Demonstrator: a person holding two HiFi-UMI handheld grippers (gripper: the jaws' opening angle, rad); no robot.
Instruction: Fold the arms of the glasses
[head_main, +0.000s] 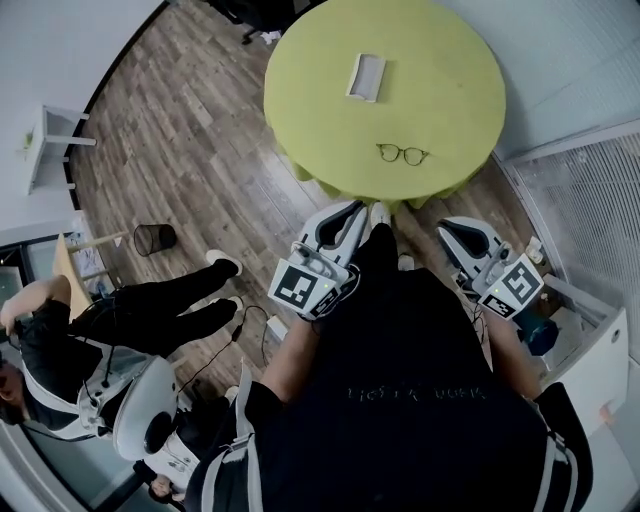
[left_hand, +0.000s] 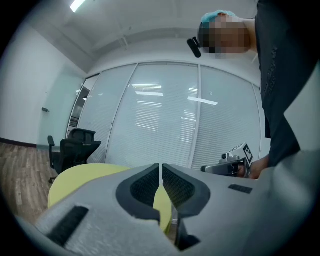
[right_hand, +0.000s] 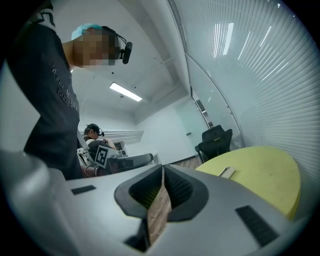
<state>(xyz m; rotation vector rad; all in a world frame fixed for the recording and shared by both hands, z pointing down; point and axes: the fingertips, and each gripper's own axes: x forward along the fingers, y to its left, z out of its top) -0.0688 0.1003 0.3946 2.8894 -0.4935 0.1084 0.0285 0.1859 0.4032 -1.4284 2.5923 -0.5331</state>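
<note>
A pair of dark thin-rimmed glasses (head_main: 403, 153) lies near the front edge of the round yellow-green table (head_main: 440, 60). At this size the arms cannot be made out. Both grippers hang below the table edge, in front of the person's body and well short of the glasses. My left gripper (head_main: 351, 211) is shut with nothing between its jaws, which meet tip to tip in its own view (left_hand: 160, 168). My right gripper (head_main: 451, 229) is shut and empty too (right_hand: 163, 170). Neither gripper view shows the glasses.
A pale open case (head_main: 366, 77) rests further back on the table and shows again (right_hand: 226, 172). A wire bin (head_main: 154, 238) and a seated person (head_main: 130, 312) are on the wooden floor to the left. Black office chairs (left_hand: 74, 145) stand beyond the table. Glass walls with blinds close the room.
</note>
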